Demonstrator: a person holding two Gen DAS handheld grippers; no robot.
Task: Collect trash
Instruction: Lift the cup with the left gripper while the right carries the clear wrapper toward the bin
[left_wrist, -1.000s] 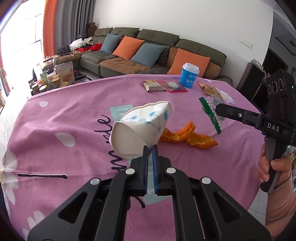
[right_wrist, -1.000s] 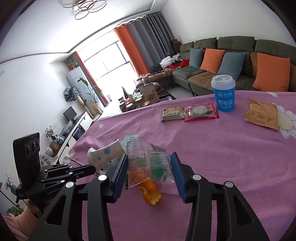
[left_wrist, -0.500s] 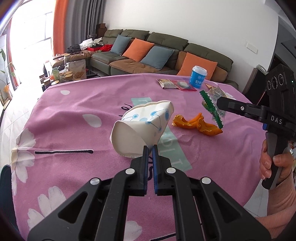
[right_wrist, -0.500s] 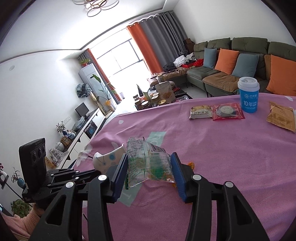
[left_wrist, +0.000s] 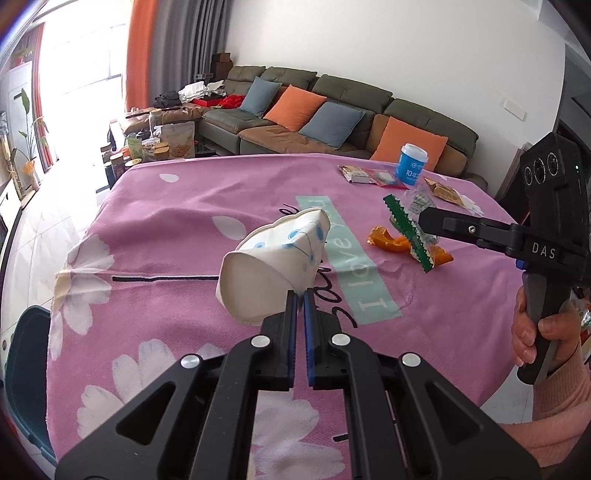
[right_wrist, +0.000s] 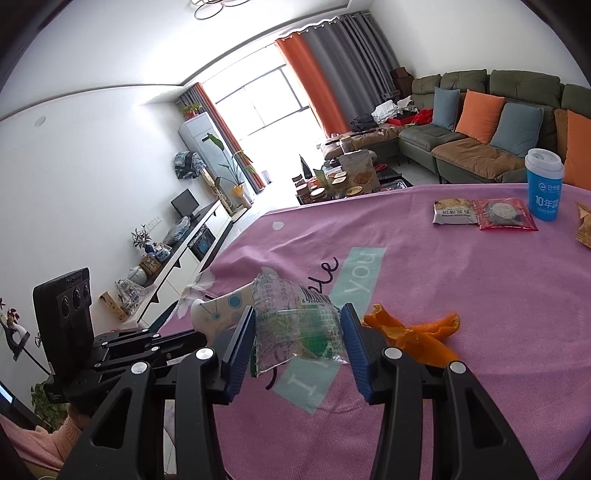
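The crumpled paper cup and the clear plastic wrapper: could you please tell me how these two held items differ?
The paper cup is opaque white with blue dots; the plastic wrapper is see-through with green print. The left gripper pinches the cup's wall with jaws nearly touching, while the right gripper holds the wrapper with jaws well apart. Both are crushed and held above the pink tablecloth.

Black claw (left_wrist: 300, 295) — blue pads (right_wrist: 350, 332), silver screws — pink sleeve (left_wrist: 554, 417).
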